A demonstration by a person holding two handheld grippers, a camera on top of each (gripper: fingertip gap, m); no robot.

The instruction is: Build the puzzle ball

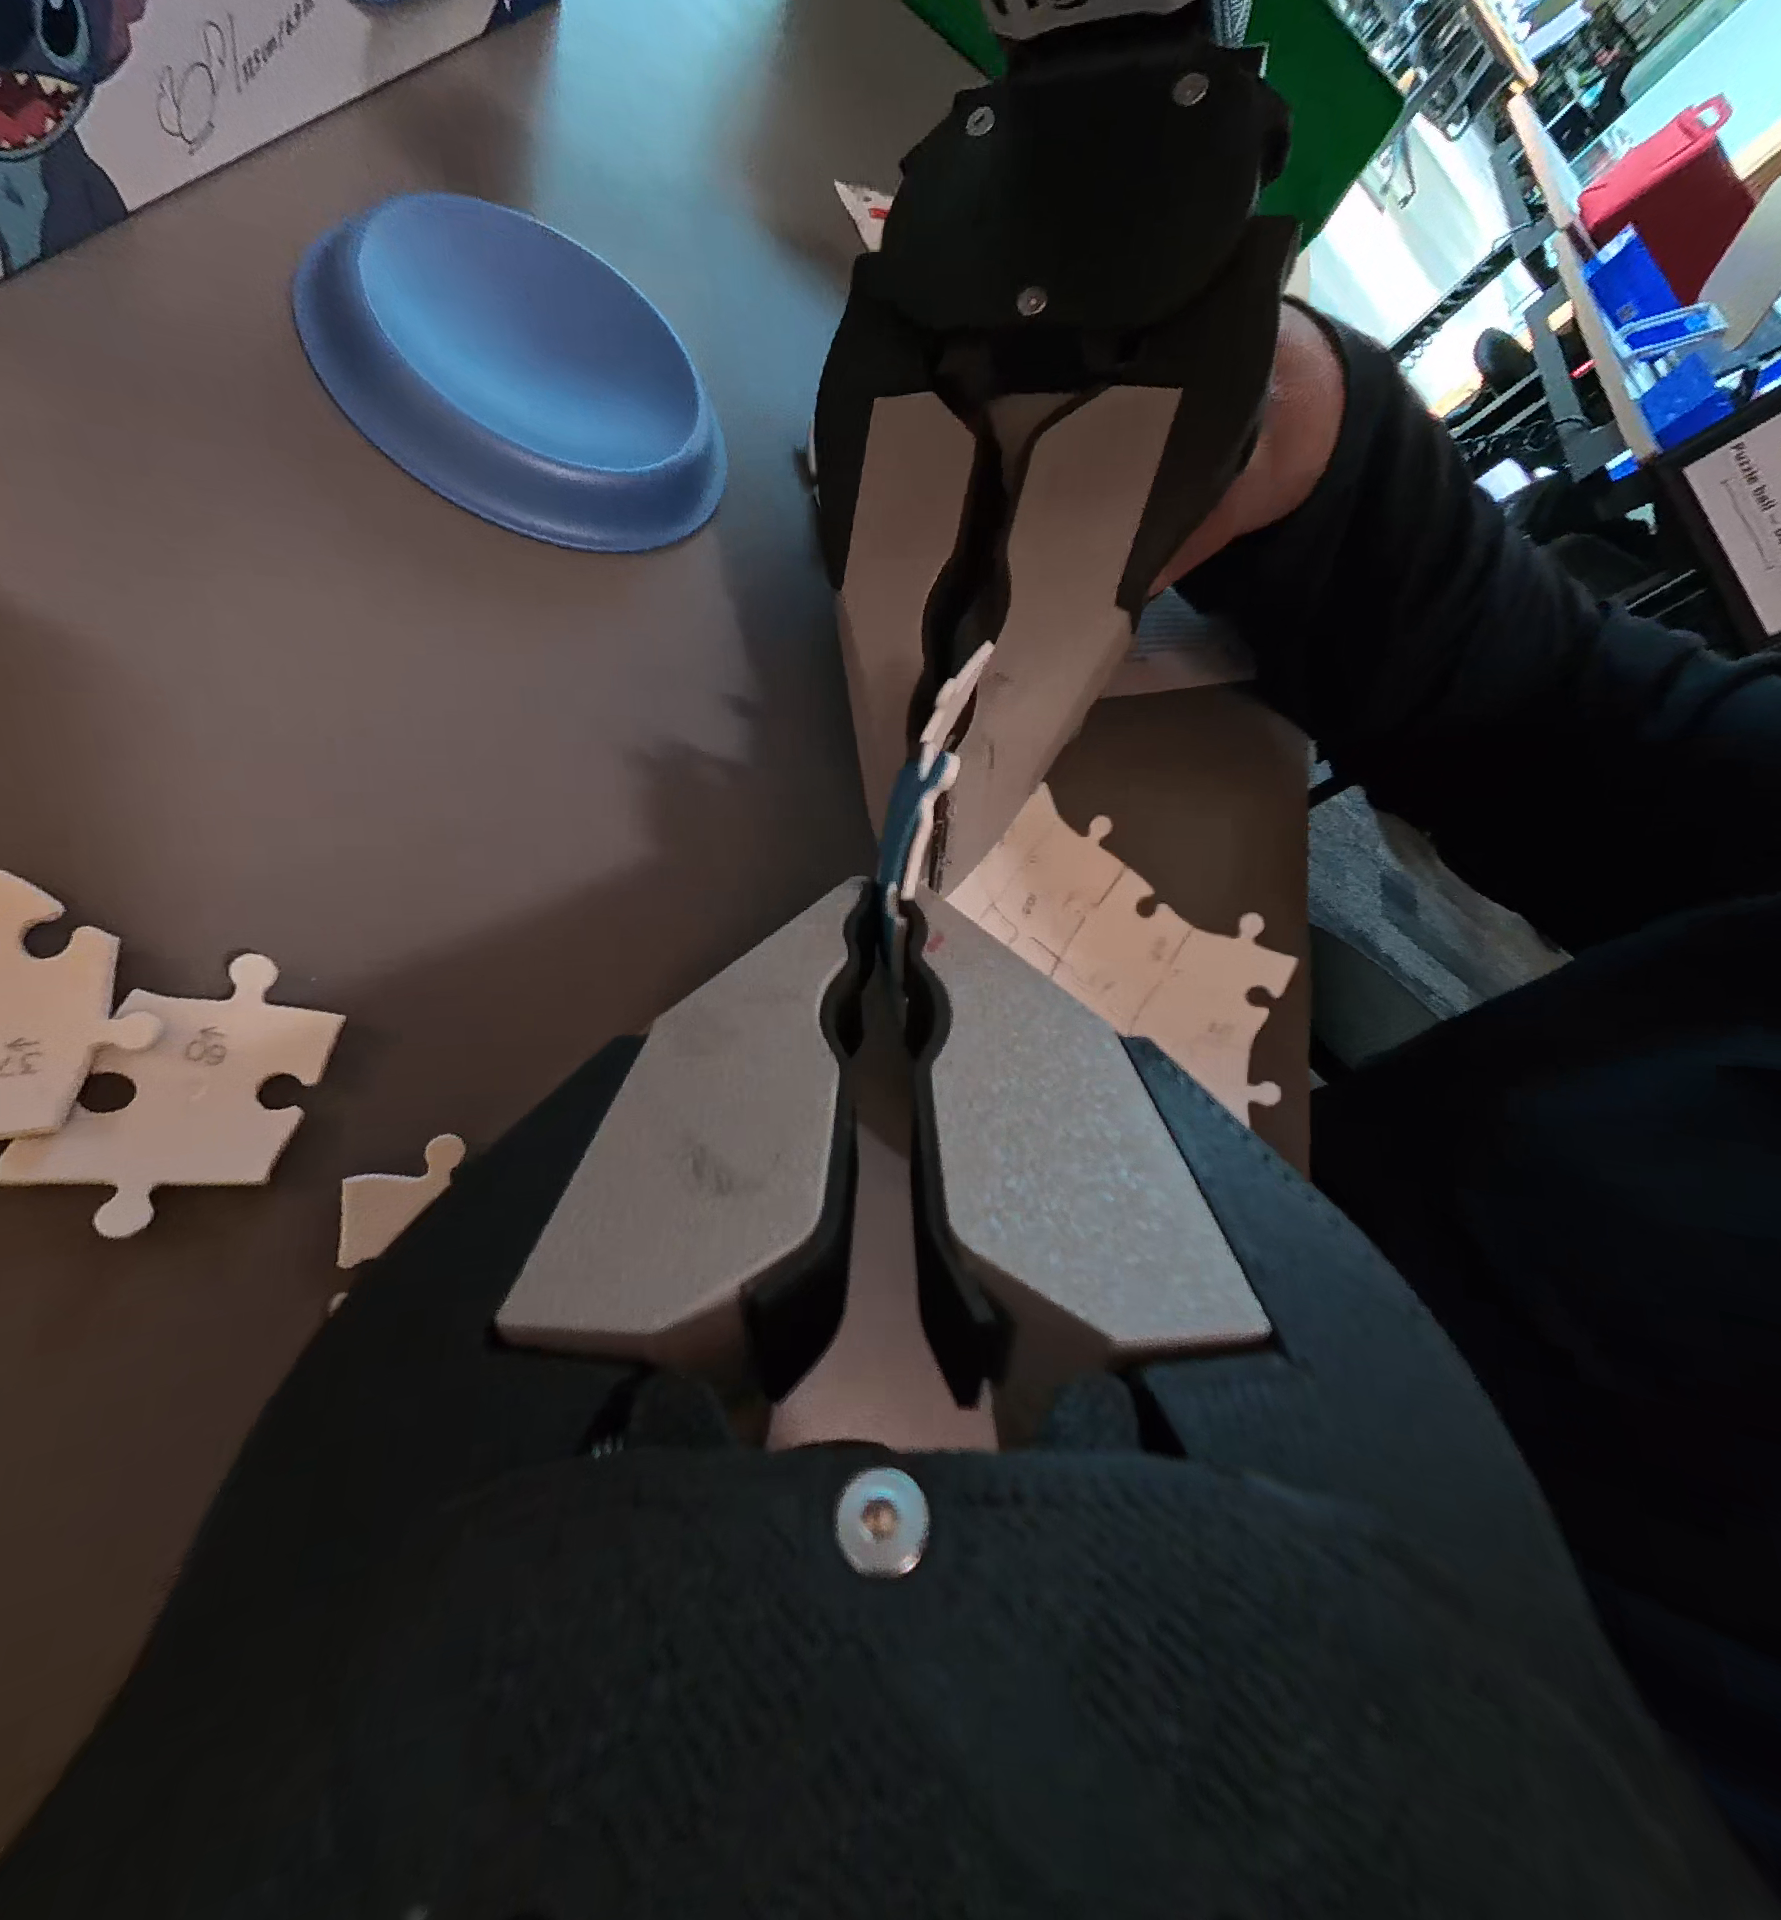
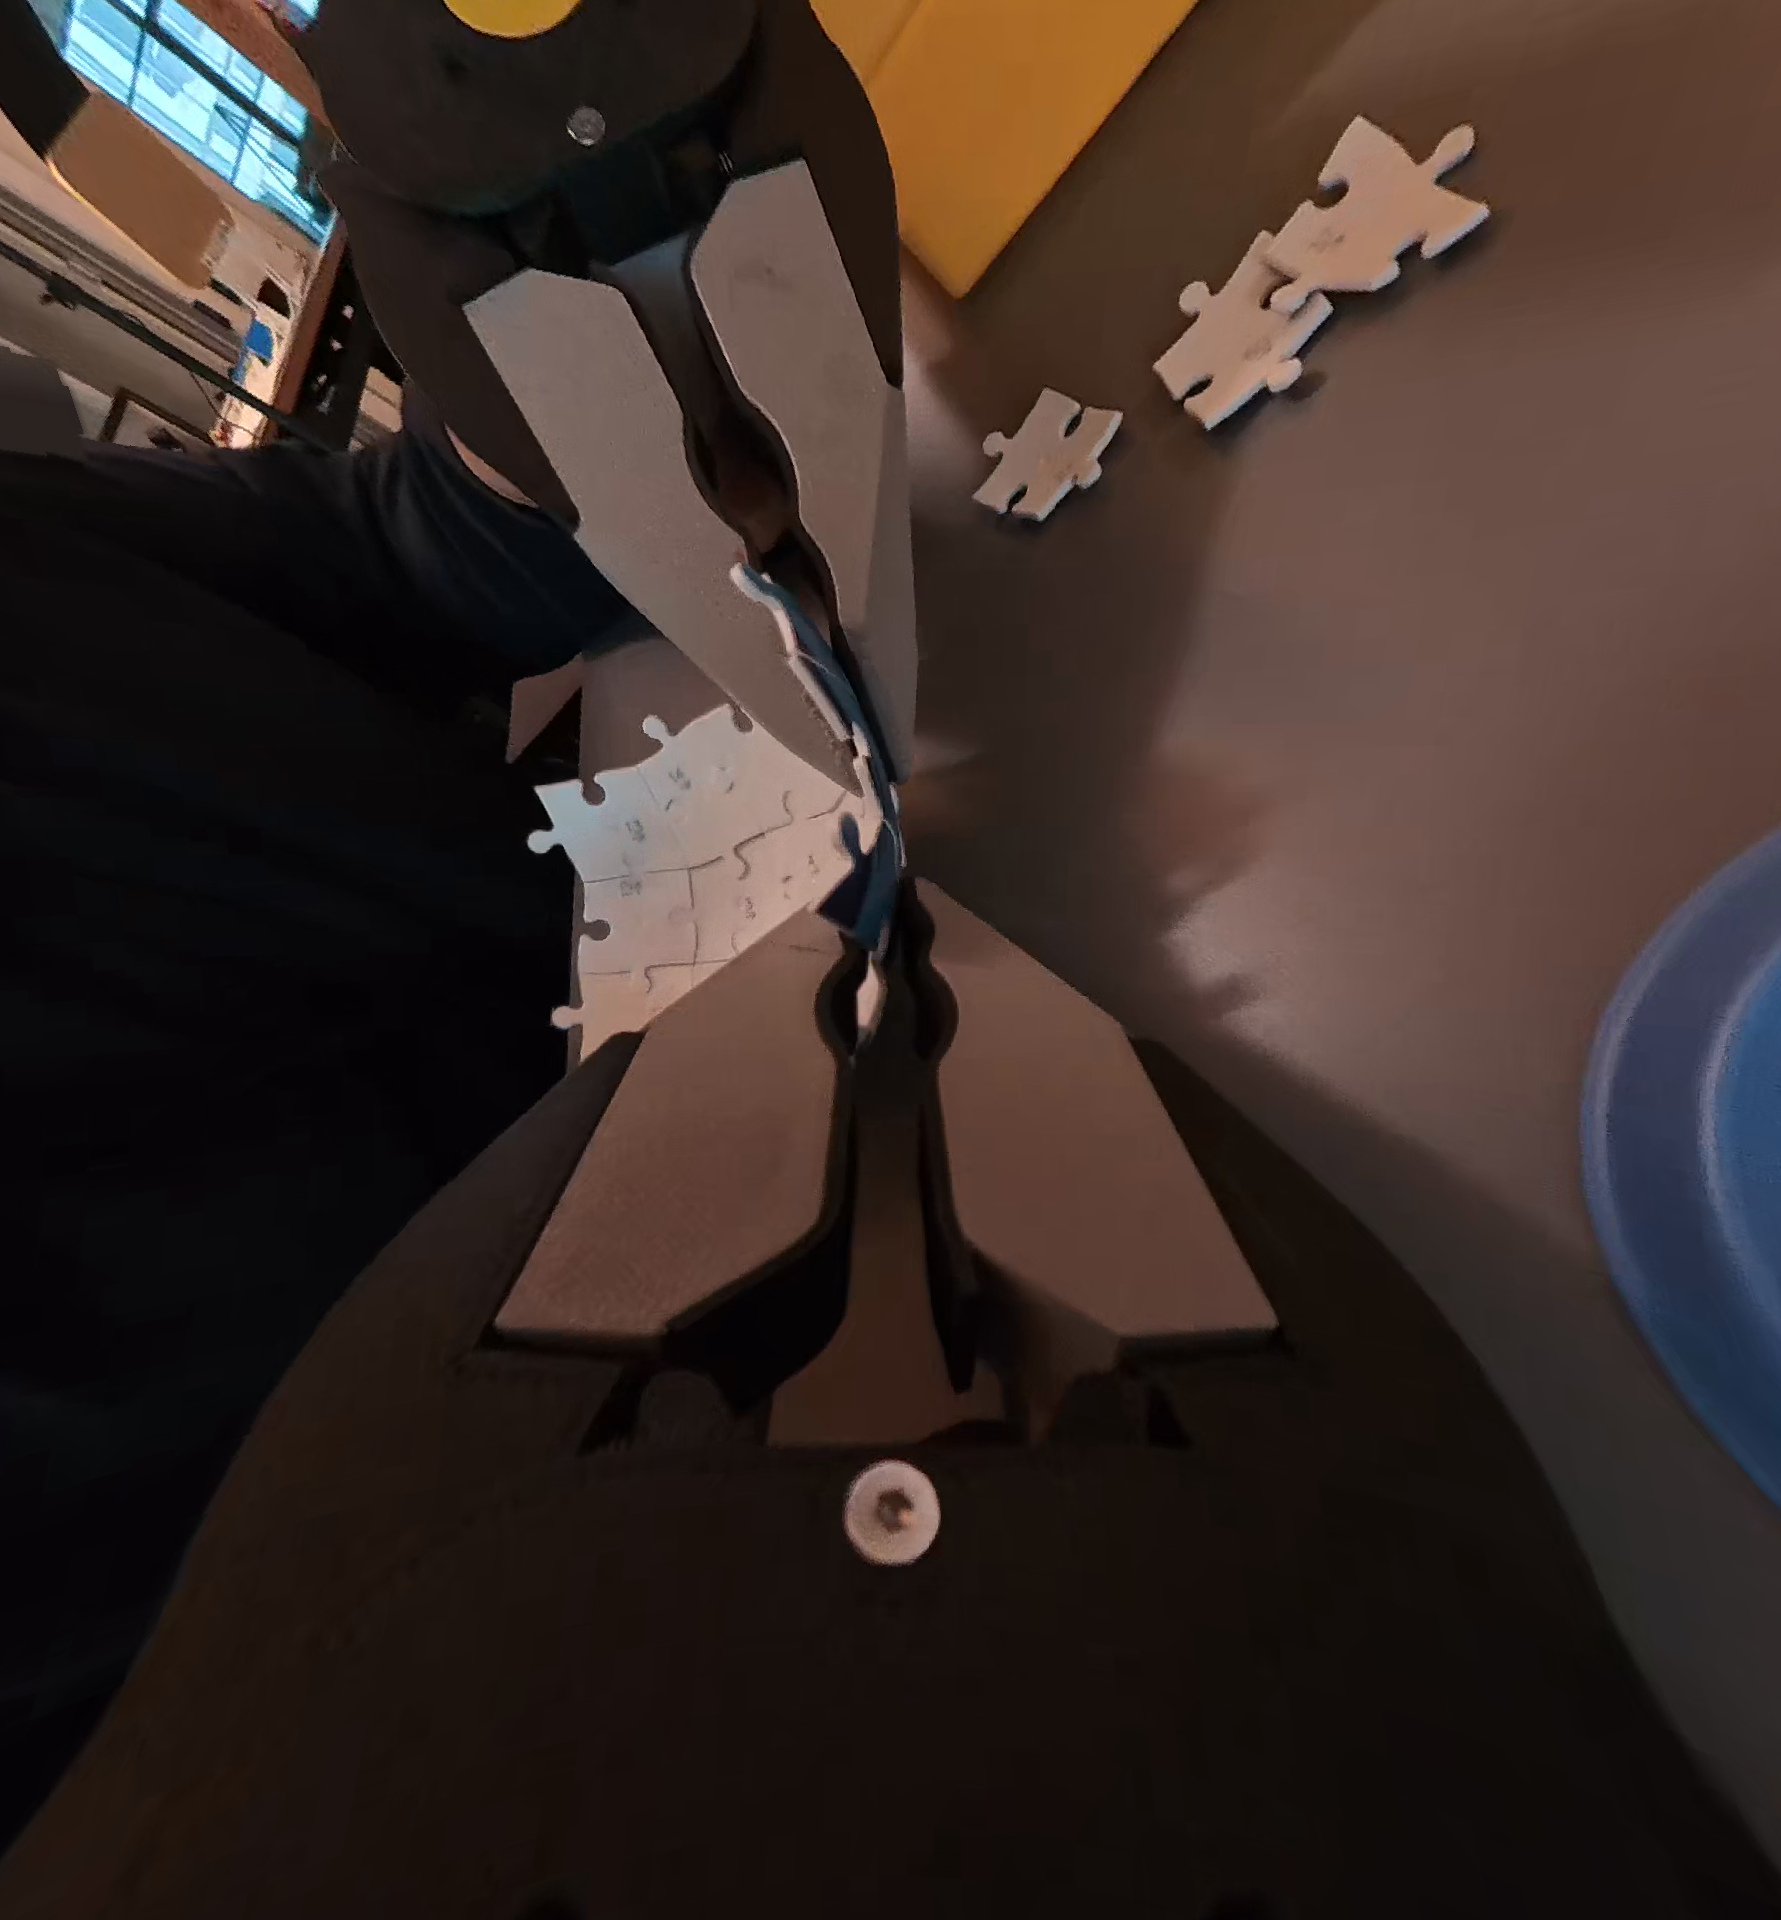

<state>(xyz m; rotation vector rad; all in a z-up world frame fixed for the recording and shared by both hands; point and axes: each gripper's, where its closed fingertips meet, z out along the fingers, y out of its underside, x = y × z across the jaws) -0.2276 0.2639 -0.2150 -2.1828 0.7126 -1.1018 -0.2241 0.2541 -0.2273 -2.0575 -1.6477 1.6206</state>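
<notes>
**Desk:** What have you got on the puzzle?

**Me:** My left gripper (image 1: 891, 914) is clamped on a curved puzzle piece (image 1: 901, 831) — blue on the printed face, white on the back, seen edge-on. My right gripper (image 2: 891, 904) pinches the other end of the same joined strip (image 2: 870, 821), tip to tip with the left, both held up off the table. Below them lies an assembled section (image 2: 688, 862), white numbered backs up, several pieces locked together with knobs along the edge.

**Desk:** And the surface?

**Me:** A brown-grey table (image 1: 450, 748). Three loose pieces to my left — two overlapping, face down (image 1: 117, 1049), a third (image 1: 387, 1195) partly hidden behind my gripper. The puzzle box (image 1: 86, 114) with a blue cartoon creature sits at the far corner. A yellow sheet (image 2: 990, 114) lies beyond the pieces in the right view. Past the table edge I see shelving, a red bin (image 1: 1665, 187) and blue crates. A dark sleeve (image 1: 1488, 665) reaches in behind the right gripper.

**Desk:** Containers?

**Me:** One blue shallow dish (image 1: 512, 374), standing apart from the pieces; I see nothing lying in it.
</notes>
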